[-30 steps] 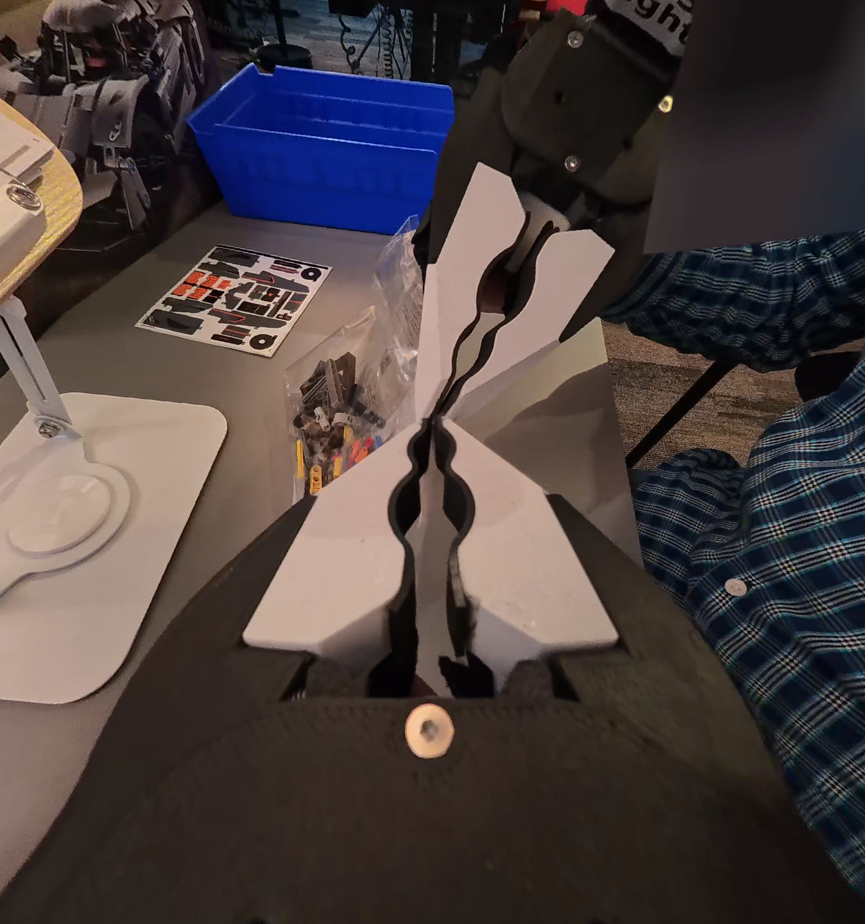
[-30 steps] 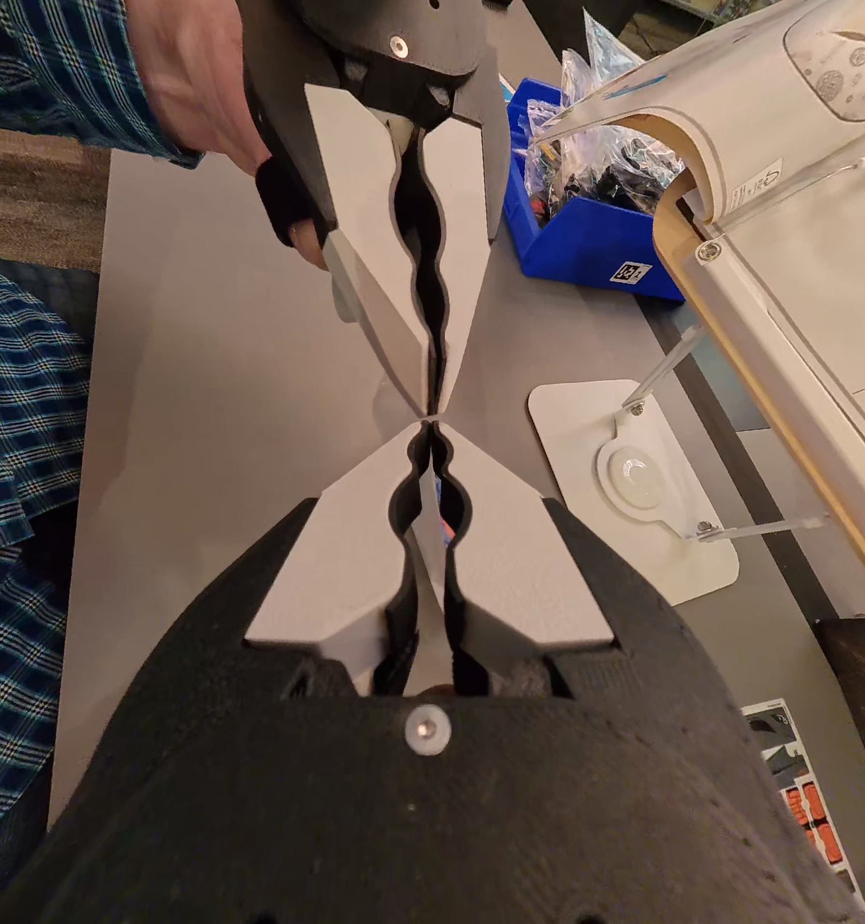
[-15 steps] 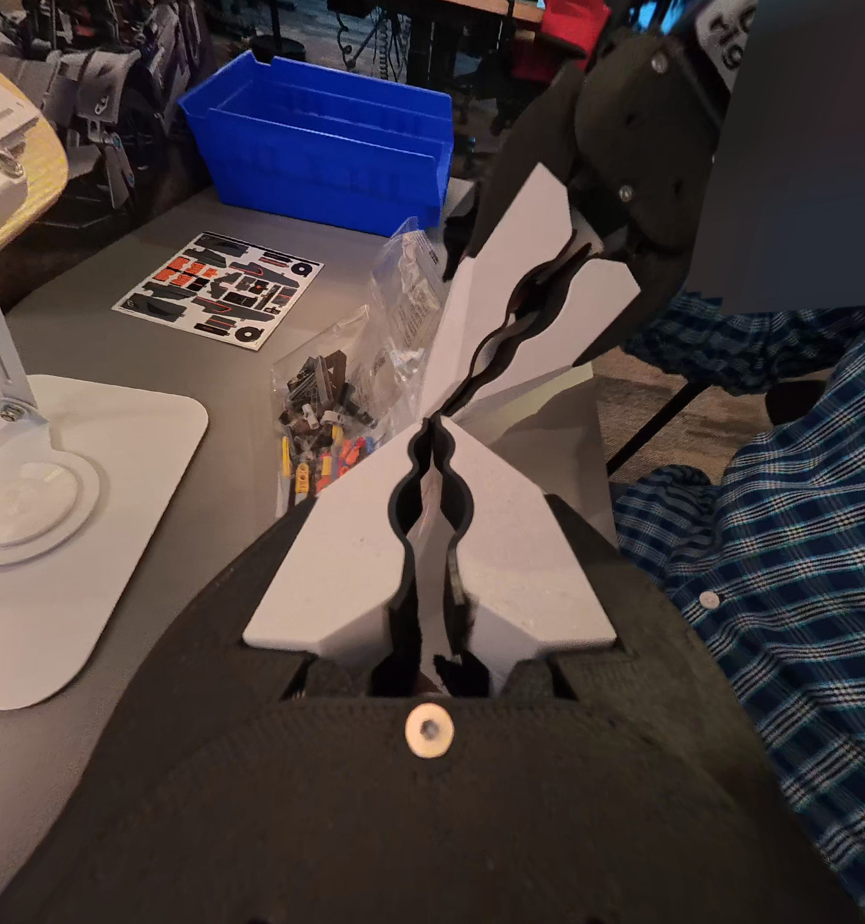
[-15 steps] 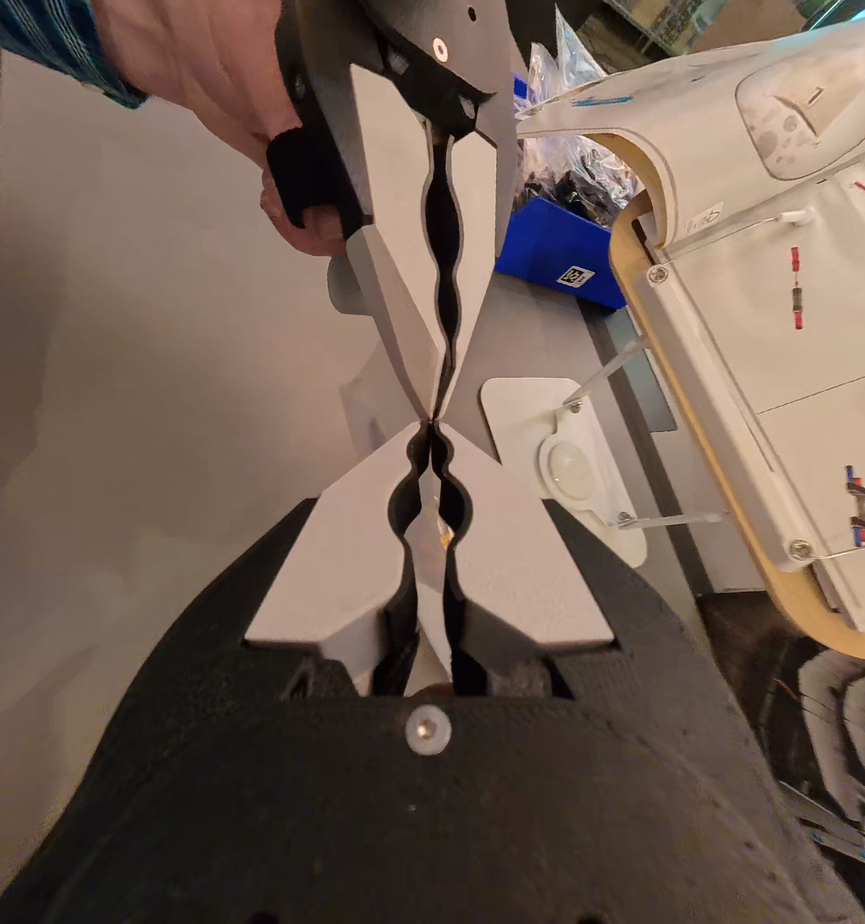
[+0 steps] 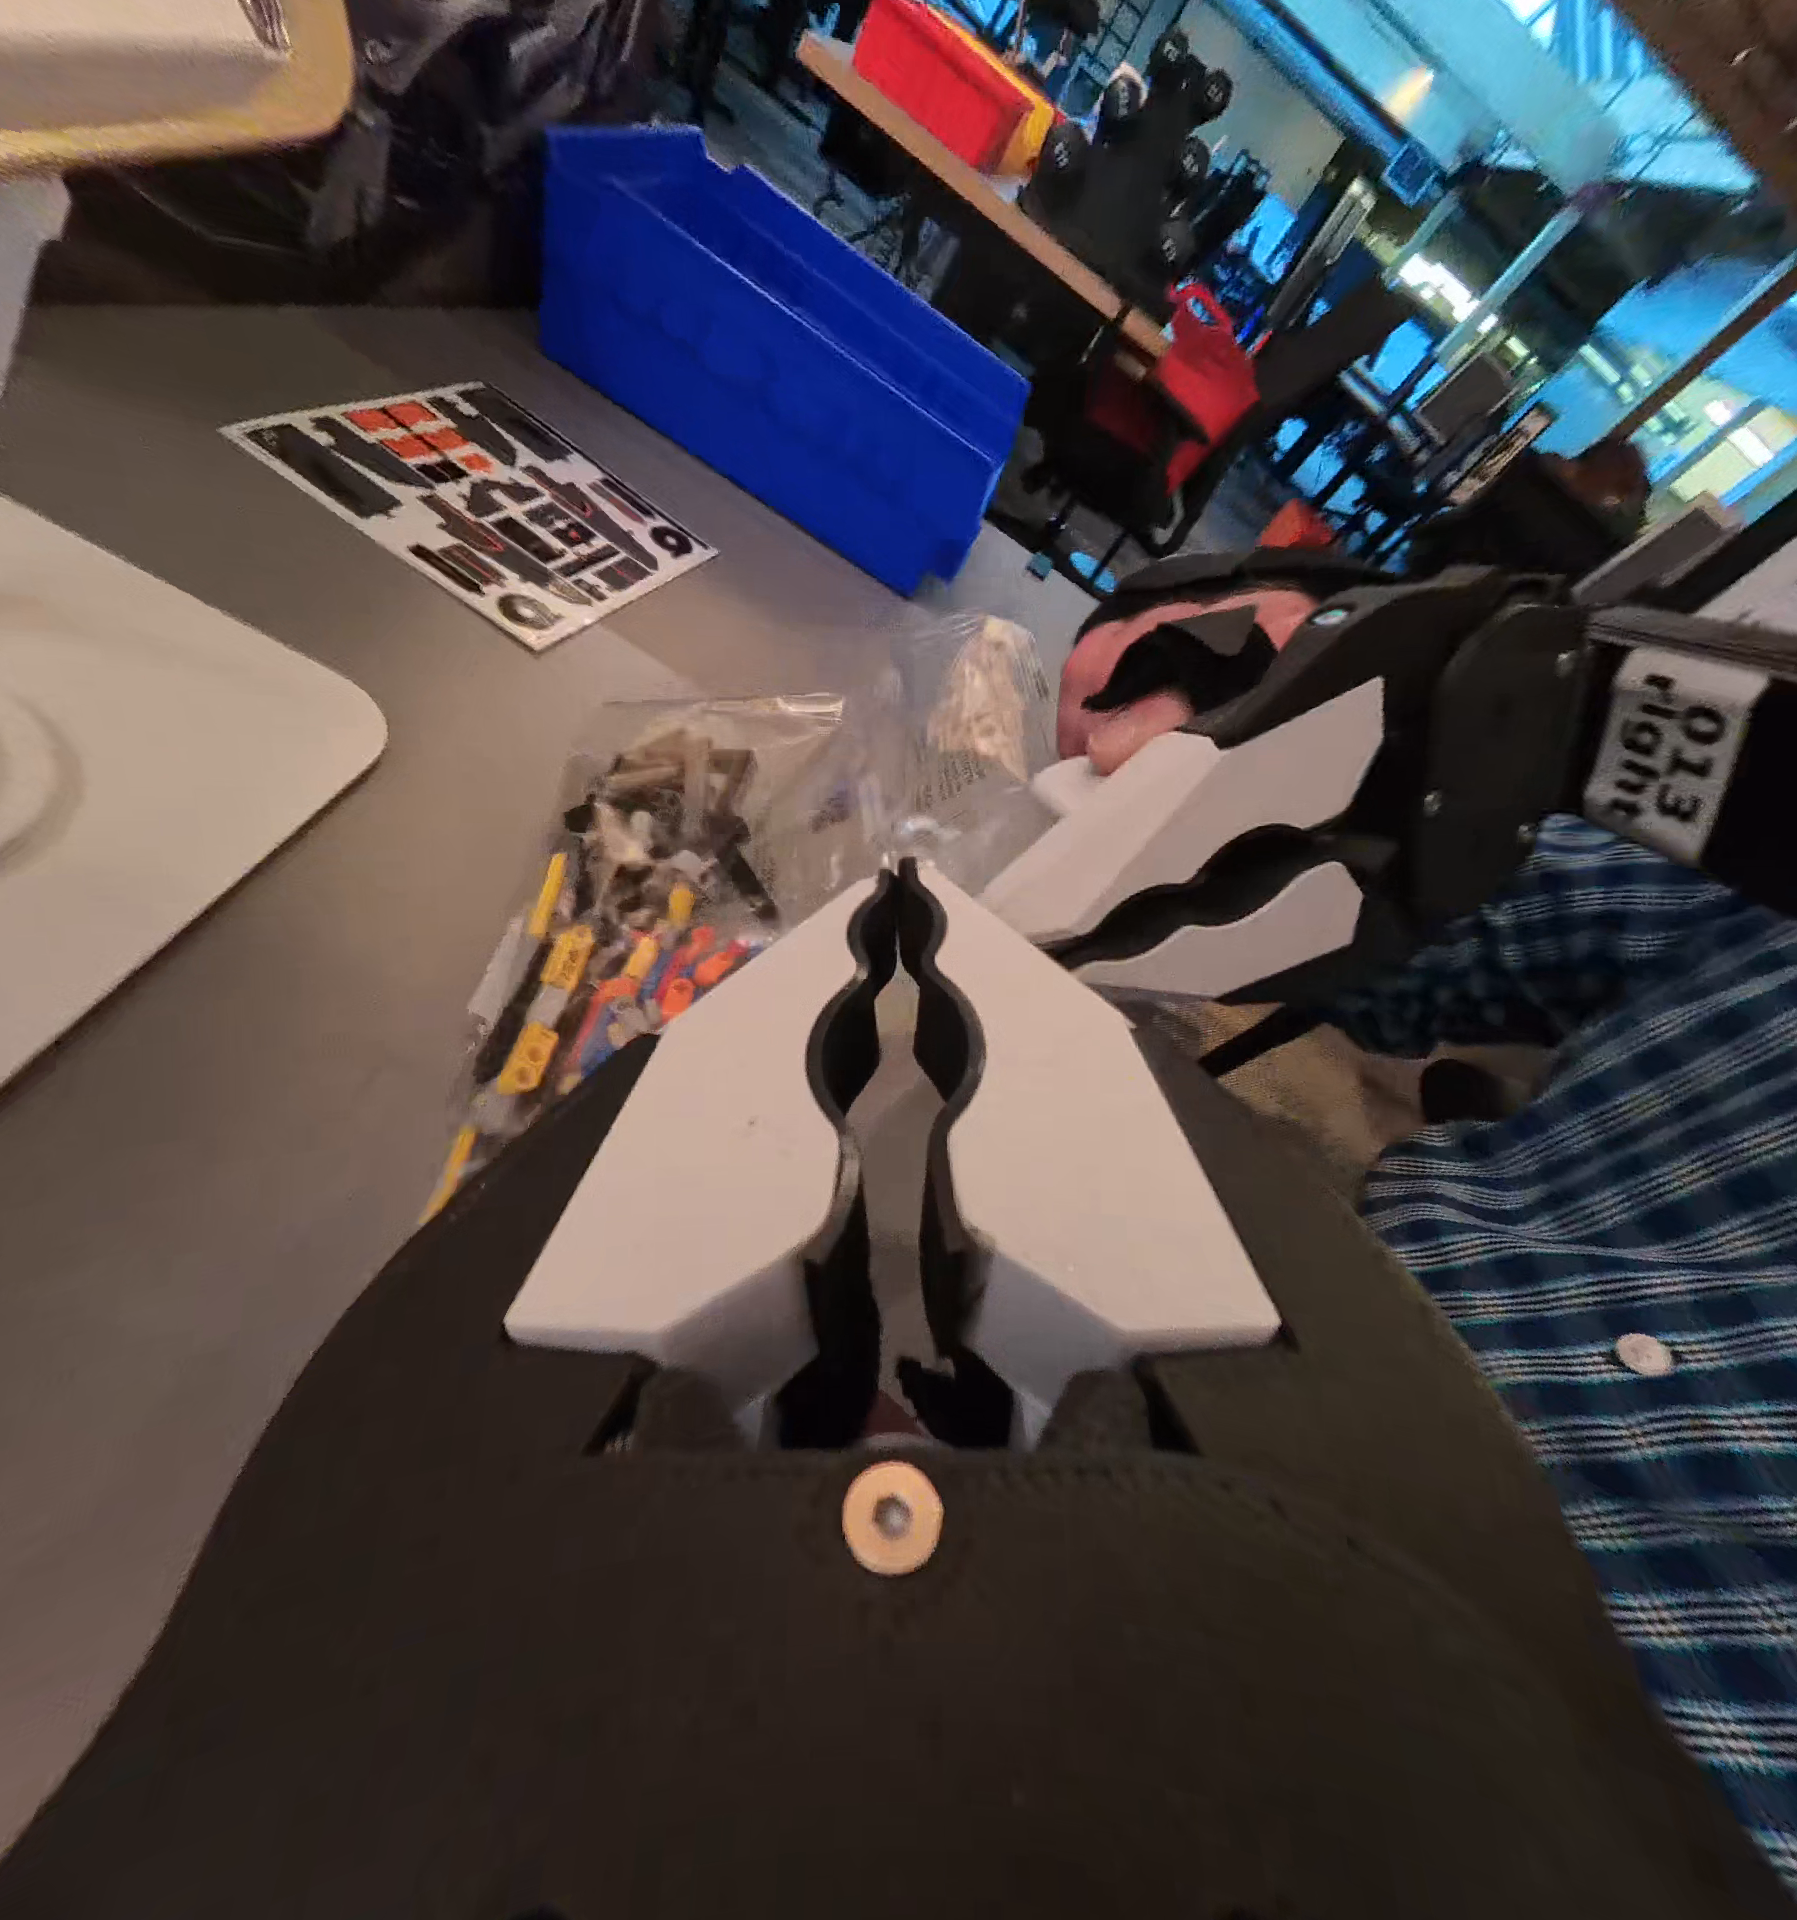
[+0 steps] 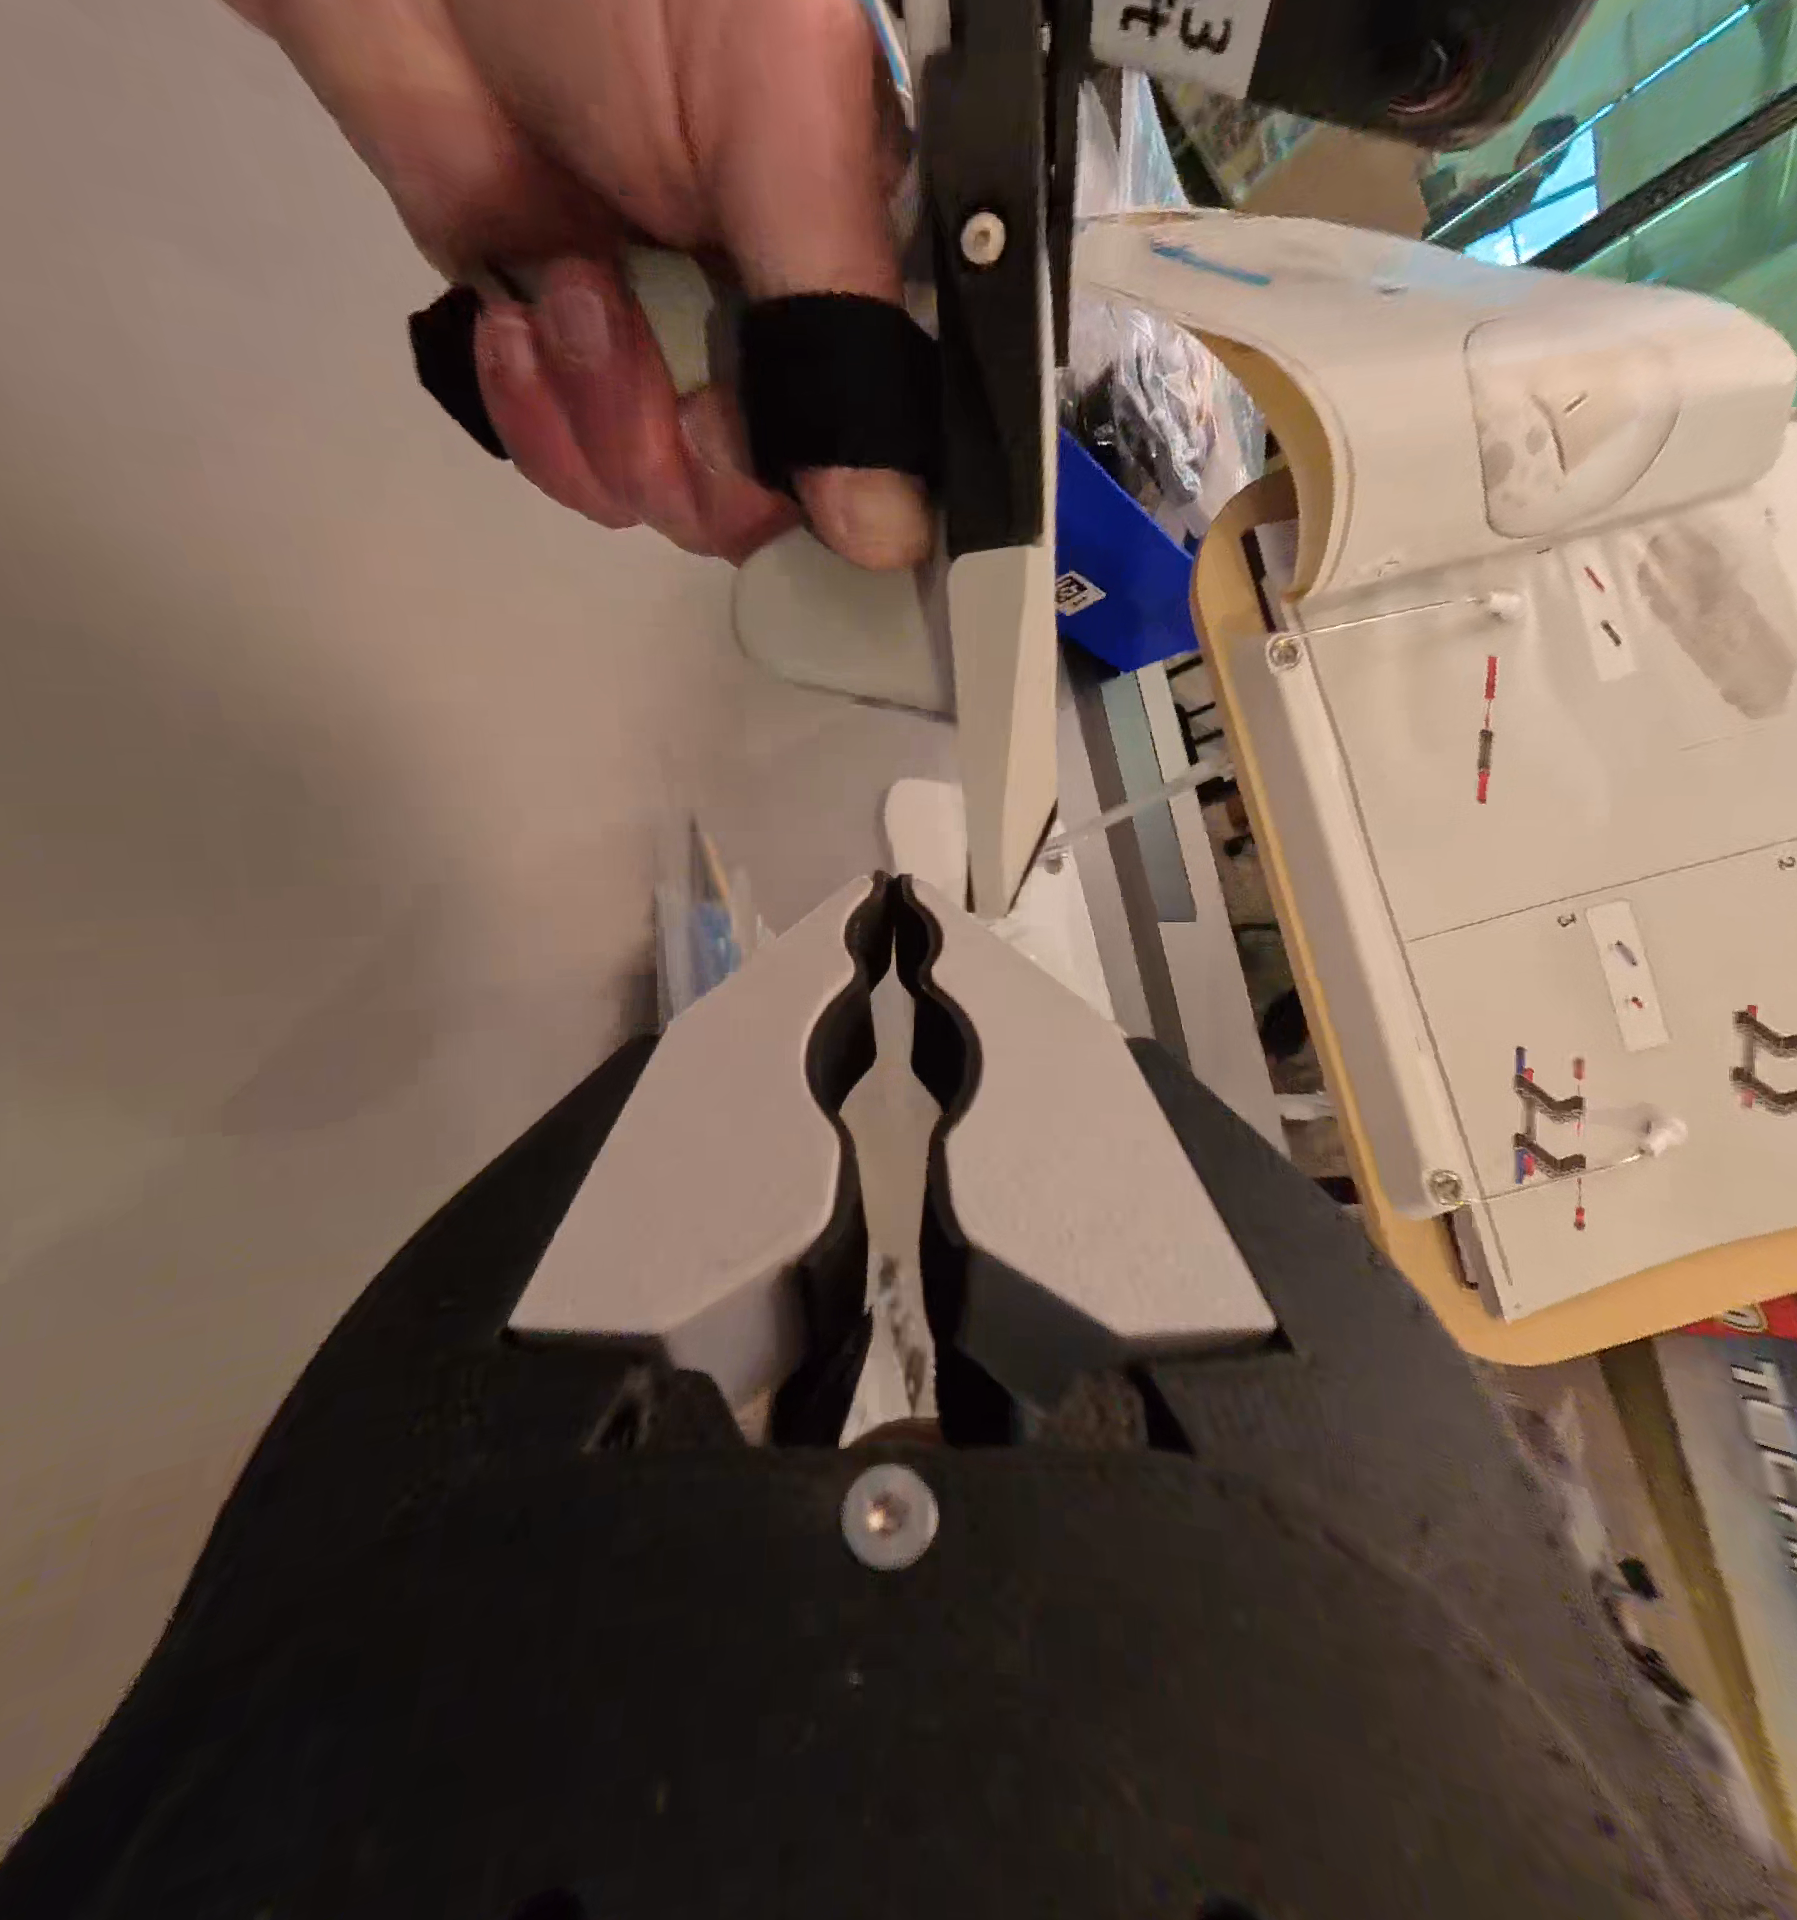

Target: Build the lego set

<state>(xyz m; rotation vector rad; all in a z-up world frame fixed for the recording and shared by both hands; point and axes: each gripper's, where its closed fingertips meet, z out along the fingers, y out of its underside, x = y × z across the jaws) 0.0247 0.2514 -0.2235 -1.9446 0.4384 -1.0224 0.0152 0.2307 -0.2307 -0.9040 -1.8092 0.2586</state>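
Note:
A clear plastic bag of small lego pieces [image 5: 645, 914] lies on the grey table [image 5: 198, 1143]. My left gripper [image 5: 896, 875] is shut, and its tips pinch the bag's crumpled top edge. My right gripper [image 5: 1039, 894] comes in from the right, close beside the left tips. In the right wrist view my right gripper [image 6: 892, 883] is shut with clear printed plastic of the bag [image 6: 707, 935] caught between its fingers. The left gripper [image 6: 1003, 862] shows edge-on just above and right of it, held by a hand [image 6: 665, 312].
A blue bin [image 5: 769, 343] stands at the back of the table, with a sticker sheet [image 5: 468, 509] in front of it. A white stand base [image 5: 94, 748] is at the left and carries an instruction booklet [image 6: 1496, 831]. A plaid sleeve [image 5: 1652, 1247] is at the right. The tips of both grippers are at nearly the same place.
The two grippers no longer meet tip to tip in line. The right gripper has swung down to the right side of the left one. Both views have turned, and the bag's top is pulled up.

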